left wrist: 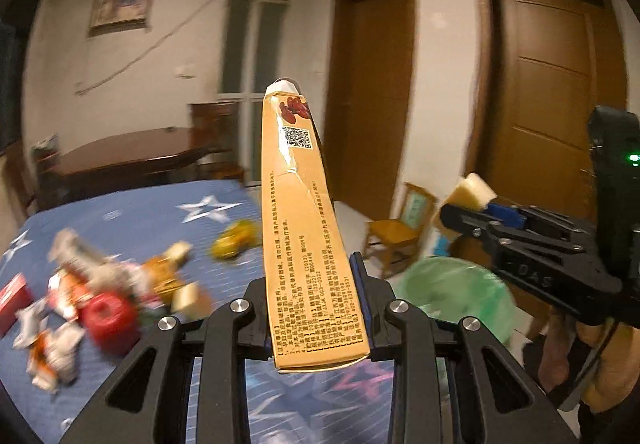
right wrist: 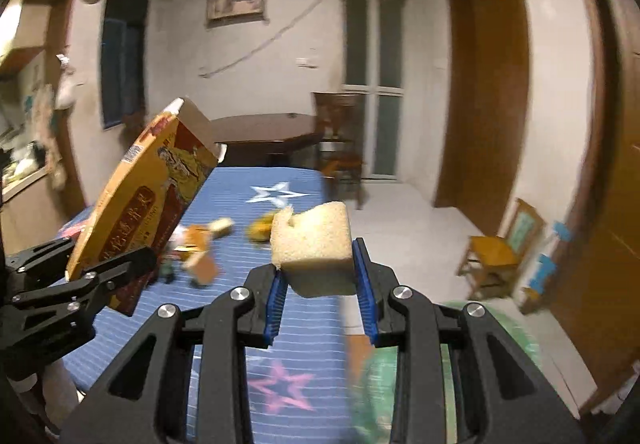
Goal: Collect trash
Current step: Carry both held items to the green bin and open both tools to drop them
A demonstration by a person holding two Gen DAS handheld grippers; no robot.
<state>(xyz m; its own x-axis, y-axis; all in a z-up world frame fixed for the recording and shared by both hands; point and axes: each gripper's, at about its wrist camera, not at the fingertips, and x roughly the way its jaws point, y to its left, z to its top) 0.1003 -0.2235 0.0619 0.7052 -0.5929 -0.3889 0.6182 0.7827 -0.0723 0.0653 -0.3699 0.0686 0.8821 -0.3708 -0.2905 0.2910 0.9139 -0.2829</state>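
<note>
Left wrist view: the left tongs (left wrist: 316,308) are seen pinching a long tan cardboard box (left wrist: 300,212) by its narrow edges near one end, so that the box stands out forward and upward, clear of the bed (left wrist: 132,212); the grip is judged a carrying hold, the box being lifted away from the remaining litter. The printed side panel with a QR code and a torn seam is shown only here. A heap of wrappers and scraps (left wrist: 96,296) is left on the blue star-patterned bedcover, with a yellow crumpled piece (left wrist: 234,240) lying apart from it. A bin lined with a green bag (left wrist: 456,296) is seen low on the right, beside the bed, and is judged the destination. The right tongs (left wrist: 466,200) are seen above the bin, with a pale sponge block (left wrist: 474,192) at their tip. Right wrist view: the right tongs (right wrist: 320,276) are seen pressed onto the sponge block (right wrist: 314,248), held between the blue pads (right wrist: 362,276) and raised over the bed's edge; the notch in the block's top is shown only here. The box's broad illustrated face (right wrist: 156,200) and its open far end are revealed, held tilted in the left tongs (right wrist: 108,272). The green liner (right wrist: 500,328) is only a blurred patch at the lower right, so the bin's mouth is better judged from the left view. A small wooden chair (right wrist: 500,256) is noted on the floor beyond.
</note>
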